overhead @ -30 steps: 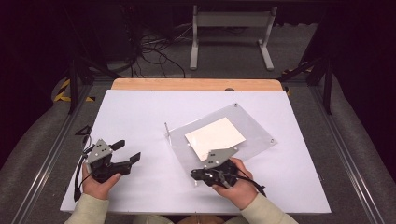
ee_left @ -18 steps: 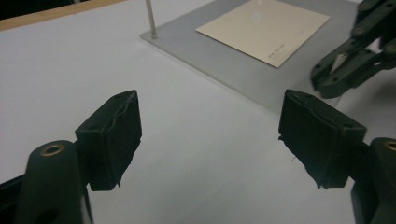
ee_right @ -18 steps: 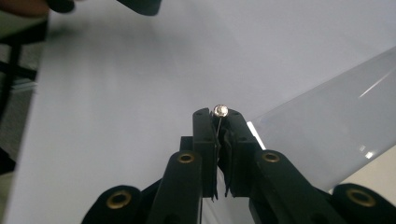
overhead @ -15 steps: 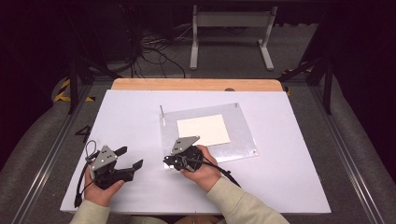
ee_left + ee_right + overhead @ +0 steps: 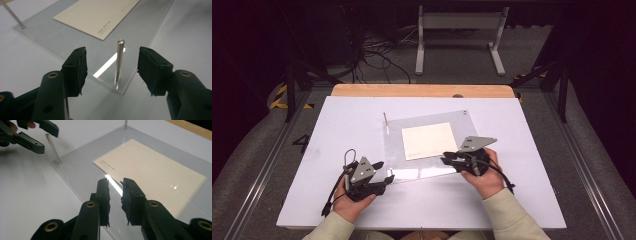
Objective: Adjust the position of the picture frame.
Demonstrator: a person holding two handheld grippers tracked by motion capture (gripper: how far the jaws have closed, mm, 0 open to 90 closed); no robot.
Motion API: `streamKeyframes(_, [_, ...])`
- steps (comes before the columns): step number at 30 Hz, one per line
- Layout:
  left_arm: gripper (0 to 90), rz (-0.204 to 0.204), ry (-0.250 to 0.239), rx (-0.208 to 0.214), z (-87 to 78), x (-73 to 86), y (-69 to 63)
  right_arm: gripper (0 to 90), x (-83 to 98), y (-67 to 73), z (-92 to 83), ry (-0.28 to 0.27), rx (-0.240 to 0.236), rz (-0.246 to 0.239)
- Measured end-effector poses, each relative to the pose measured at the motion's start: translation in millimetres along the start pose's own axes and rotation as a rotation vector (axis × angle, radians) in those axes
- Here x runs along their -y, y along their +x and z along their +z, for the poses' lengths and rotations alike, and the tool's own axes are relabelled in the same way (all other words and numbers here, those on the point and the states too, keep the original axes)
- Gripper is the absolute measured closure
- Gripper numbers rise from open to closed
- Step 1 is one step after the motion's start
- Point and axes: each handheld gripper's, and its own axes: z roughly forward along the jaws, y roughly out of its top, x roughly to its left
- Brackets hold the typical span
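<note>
We have the clear acrylic plate (image 5: pixel 427 145) lying flat near the middle of the white tabletop (image 5: pixel 337 125), its long edges roughly parallel to the tabletop's front edge, with a cream card (image 5: pixel 429 141) resting on its middle. Thin metal pins stand upright at its corners: one at the far left corner (image 5: pixel 385 121) and one at the near left corner (image 5: pixel 119 63). Our left gripper (image 5: pixel 379 172) sits at that near left corner, and its own view shows the pin between the two jaws, which have just been closing in from wide; there is a gap on either side, so the pads do not yet touch it. We judge we are lining up to pinch the pin, since it is the only raised handle on that flat sheet. Our right gripper (image 5: pixel 449 161) rests over the plate's near edge, just beside the card's near right corner. Its jaws (image 5: pixel 117 202) have just been opening a little and stand narrow, with nothing between them, which suggests it has let go so the left can take over.
</note>
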Motion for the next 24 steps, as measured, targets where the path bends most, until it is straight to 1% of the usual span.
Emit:
streamKeyframes(2, [46.8, 0.020, 0.014, 0.002, 8.7, -3.6, -3.1, 73.7, 7.4, -9.9, -11.4, 0.001, 0.028, 0.013])
streamKeyframes(3, [49.5, 0.021, 0.020, 0.001, 12.2, -4.9, -3.9, 73.1, 12.2, -16.0, -18.8, 0.001, 0.050, 0.018])
streamKeyframes(5, [54.6, 0.021, 0.028, 0.002, 18.1, -7.1, -3.9, 71.3, 18.9, -24.1, -27.7, 0.003, 0.074, 0.024])
streamKeyframes(6, [60.0, 0.021, 0.028, 0.002, 18.1, -7.1, -3.9, 70.6, 23.9, -29.1, -33.3, 0.008, 0.092, 0.034])
streamKeyframes(7, [60.0, 0.023, 0.036, -0.003, 20.4, -8.1, -3.3, 70.6, 23.9, -29.1, -33.3, 0.008, 0.092, 0.034])
streamKeyframes(8, [69.1, 0.021, 0.037, -0.002, 21.3, -8.4, -2.6, 69.8, 29.2, -33.6, -37.8, 0.016, 0.106, 0.043])
streamKeyframes(9, [76.9, 0.008, 0.037, 0.003, 20.6, -8.5, -1.3, 69.2, 34.0, -36.8, -40.6, 0.025, 0.110, 0.054])
streamKeyframes(10, [82.8, -0.010, 0.033, 0.027, 19.5, -8.4, 0.9, 68.4, 40.2, -40.2, -42.8, 0.042, 0.113, 0.071])
streamKeyframes(11, [83.9, -0.020, 0.035, 0.038, 19.3, -8.3, 2.2, 67.4, 46.6, -43.2, -44.0, 0.067, 0.123, 0.085])
streamKeyframes(12, [84.2, -0.024, 0.036, 0.041, 19.1, -8.4, 2.5, 67.0, 51.7, -45.4, -44.4, 0.091, 0.136, 0.094])
streamKeyframes(14, [84.4, -0.020, 0.038, 0.035, 19.2, -8.8, 2.0, 67.6, 60.8, -49.8, -44.5, 0.133, 0.162, 0.099])
streamKeyframes(15, [84.4, -0.020, 0.038, 0.035, 19.2, -8.8, 2.0, 67.7, 64.3, -52.3, -44.2, 0.151, 0.168, 0.105])
streamKeyframes(16, [84.4, -0.024, 0.037, 0.037, 19.3, -8.7, 1.9, 67.7, 64.3, -52.3, -44.2, 0.151, 0.168, 0.105])
streamKeyframes(18, [84.4, -0.026, 0.037, 0.037, 19.2, -8.6, 1.9, 70.3, 70.5, -57.6, -43.9, 0.163, 0.172, 0.127])
streamKeyframes(19, [84.4, -0.026, 0.037, 0.037, 19.2, -8.6, 1.8, 71.5, 71.5, -59.0, -44.6, 0.153, 0.165, 0.139])
streamKeyframes(20, [84.4, -0.028, 0.036, 0.038, 19.3, -8.5, 1.8, 72.0, 71.7, -59.6, -45.1, 0.153, 0.169, 0.145])
streamKeyframes(22, [84.4, -0.029, 0.035, 0.039, 19.3, -8.4, 1.9, 72.4, 72.3, -60.5, -45.0, 0.151, 0.180, 0.134])
streamKeyframes(24, [84.4, -0.028, 0.035, 0.039, 19.3, -8.3, 1.8, 71.4, 73.4, -61.0, -44.0, 0.175, 0.208, 0.121])
